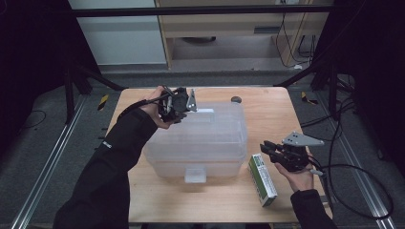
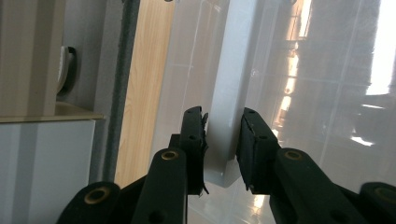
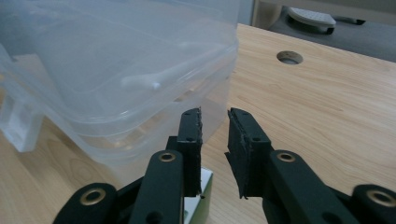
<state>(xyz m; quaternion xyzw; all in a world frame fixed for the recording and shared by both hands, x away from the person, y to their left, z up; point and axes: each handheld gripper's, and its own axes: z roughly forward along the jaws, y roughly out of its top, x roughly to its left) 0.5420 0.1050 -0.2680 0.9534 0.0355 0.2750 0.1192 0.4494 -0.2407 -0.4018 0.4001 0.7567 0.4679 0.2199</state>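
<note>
Plastic of the clear lidded bin (image 1: 200, 138) mid-tabletop (image 1: 267, 109) looks light, slick and flexible, so its far latch tab (image 2: 224, 126), now pinched by the left fingers (image 2: 194, 135), suits best, while the right fingers (image 3: 190, 135) hover apart, holding nothing.

wooden table (image 1: 305, 117): plastic bin (image 1: 200, 143), green box (image 1: 262, 179)

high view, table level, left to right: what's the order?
left gripper at the far latch → clear lidded bin → green-and-white box → right gripper
</note>
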